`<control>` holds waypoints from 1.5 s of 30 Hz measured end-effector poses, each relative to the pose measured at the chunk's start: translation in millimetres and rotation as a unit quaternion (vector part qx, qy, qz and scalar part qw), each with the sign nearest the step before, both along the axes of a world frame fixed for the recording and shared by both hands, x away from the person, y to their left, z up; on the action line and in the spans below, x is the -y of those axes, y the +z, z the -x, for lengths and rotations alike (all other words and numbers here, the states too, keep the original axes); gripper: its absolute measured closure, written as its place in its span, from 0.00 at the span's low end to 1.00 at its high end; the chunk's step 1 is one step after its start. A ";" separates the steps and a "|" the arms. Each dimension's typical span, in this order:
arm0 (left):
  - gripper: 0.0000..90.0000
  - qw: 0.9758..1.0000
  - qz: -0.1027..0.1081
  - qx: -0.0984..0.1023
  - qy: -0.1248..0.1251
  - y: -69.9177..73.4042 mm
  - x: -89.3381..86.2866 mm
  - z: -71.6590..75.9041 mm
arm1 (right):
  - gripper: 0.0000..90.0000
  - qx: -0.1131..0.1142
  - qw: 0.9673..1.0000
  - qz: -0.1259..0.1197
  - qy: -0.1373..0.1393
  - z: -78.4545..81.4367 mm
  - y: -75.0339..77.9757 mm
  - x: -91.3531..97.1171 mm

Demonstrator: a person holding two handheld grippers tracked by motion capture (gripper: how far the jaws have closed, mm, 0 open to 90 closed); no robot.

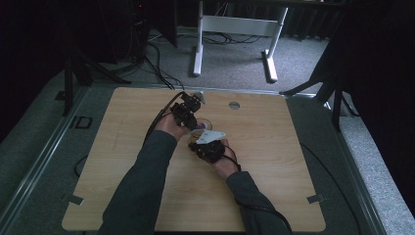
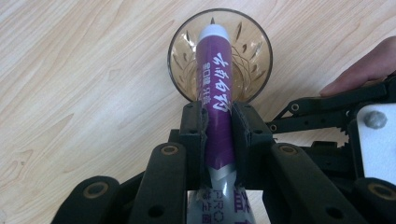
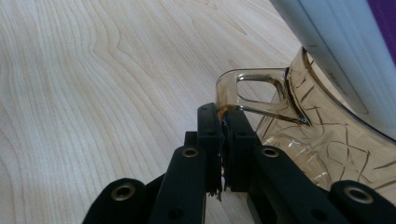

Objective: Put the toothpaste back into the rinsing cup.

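Note:
An amber cut-glass mug (image 2: 250, 60) stands on the wooden table (image 1: 274, 161) near its middle. A purple tube with white lettering (image 2: 215, 70) points cap-first into the mug, and my left gripper (image 2: 219, 116) is shut on the tube's lower half. In the right gripper view my right gripper (image 3: 223, 122) is shut on the mug's handle (image 3: 252, 73), with the mug's wall (image 3: 327, 140) to its right and the tube (image 3: 336, 46) slanting above. From above, the left gripper (image 1: 188, 111) and right gripper (image 1: 205, 144) meet over the mug (image 1: 204, 123).
A round grommet hole (image 1: 234, 105) sits near the table's far edge. Beyond the table stands a white desk frame (image 1: 198, 44) on grey carpet, with dark stands and cables at both sides. The right hand's finger (image 2: 364, 74) shows beside the mug.

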State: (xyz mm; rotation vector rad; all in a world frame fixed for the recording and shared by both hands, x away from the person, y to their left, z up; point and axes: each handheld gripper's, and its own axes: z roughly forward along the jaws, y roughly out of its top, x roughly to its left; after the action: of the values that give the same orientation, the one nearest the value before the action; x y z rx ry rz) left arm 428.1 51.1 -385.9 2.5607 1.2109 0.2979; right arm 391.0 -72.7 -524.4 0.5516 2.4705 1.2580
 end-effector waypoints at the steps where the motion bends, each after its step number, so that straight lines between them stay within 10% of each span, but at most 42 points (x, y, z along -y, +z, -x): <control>1: 0.84 1.000 -0.002 -0.001 -0.002 0.4 0.6 -0.7 | 0.97 -0.001 1.000 0.000 0.001 0.2 0.1 -0.2; 23: 0.83 1.000 0.002 0.001 0.005 0.6 10.2 -9.8 | 0.97 0.001 1.000 -0.001 0.004 0.1 -0.4 -2.2; 37: 0.77 0.995 0.074 0.062 -0.006 6.3 11.9 -6.1 | 0.97 0.000 1.000 -0.002 0.003 0.5 -0.6 -1.7; 45: 0.74 0.993 0.077 0.084 -0.011 9.8 13.9 -2.0 | 0.97 0.001 1.000 -0.002 0.007 0.6 -0.7 -1.3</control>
State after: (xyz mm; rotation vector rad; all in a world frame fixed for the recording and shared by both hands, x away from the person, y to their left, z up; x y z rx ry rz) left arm 430.1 37.2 -376.0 2.3632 1.0995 0.3910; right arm 390.4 -71.4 -525.2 0.5352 2.4747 1.2677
